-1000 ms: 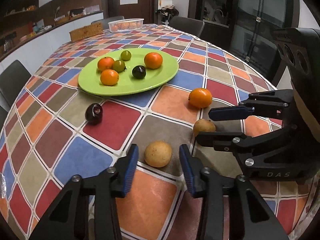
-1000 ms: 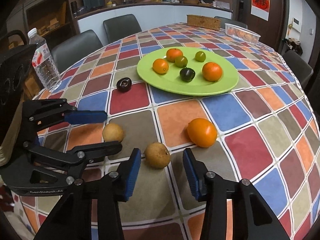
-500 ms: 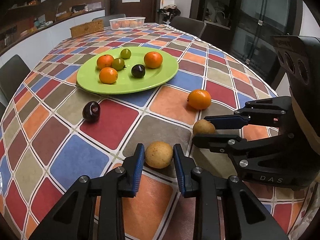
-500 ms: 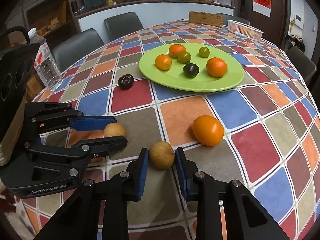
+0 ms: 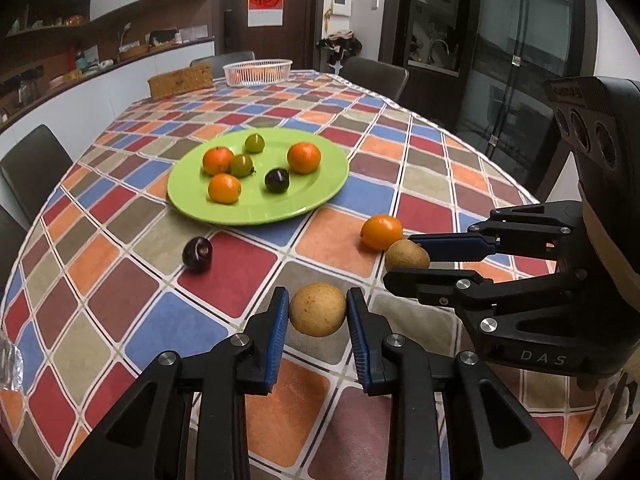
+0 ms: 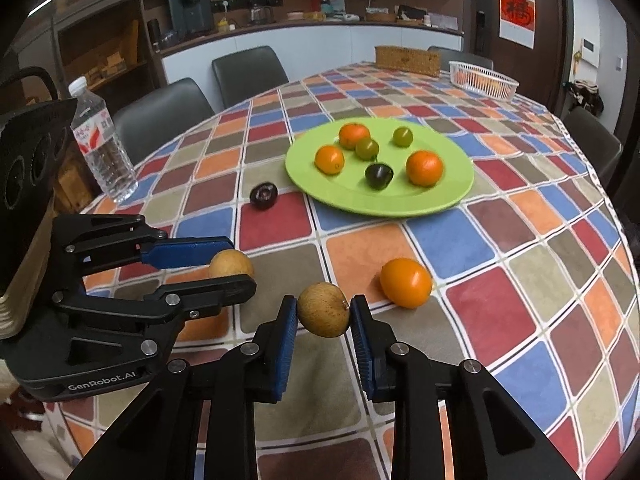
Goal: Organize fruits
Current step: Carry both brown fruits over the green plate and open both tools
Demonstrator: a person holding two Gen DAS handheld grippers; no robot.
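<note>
A: What is the left gripper (image 5: 318, 312) doing?

B: Its blue pads pinch a round tan fruit (image 5: 317, 309), held just clear of the checked cloth on the counter (image 5: 224, 280), near the counter's near edge.

A: And the right gripper (image 6: 324, 312)?

B: The same: it is clamped on a second tan fruit (image 6: 324, 310) with a small stem mark, also off the cloth. The left wrist view shows that gripper from the side, with the fruit caught at its fingertips.

A: Where are the other fruits?

B: A green plate (image 5: 256, 210) sits toward the middle of the counter. It carries three oranges (image 5: 304, 157), two green plums (image 5: 241, 165) and one dark plum (image 5: 277, 179). A loose orange (image 6: 406, 282) lies on the cloth between the plate and the near edge, just beside the right gripper. A second dark plum (image 6: 263, 196) lies on the cloth close to the plate's rim, on its left in the right wrist view.

A: Anything else on the counter?

B: A water bottle (image 6: 102, 140) stands at the left edge. A white basket (image 6: 482, 80) and a woven box (image 6: 407, 60) sit at the far edge.
</note>
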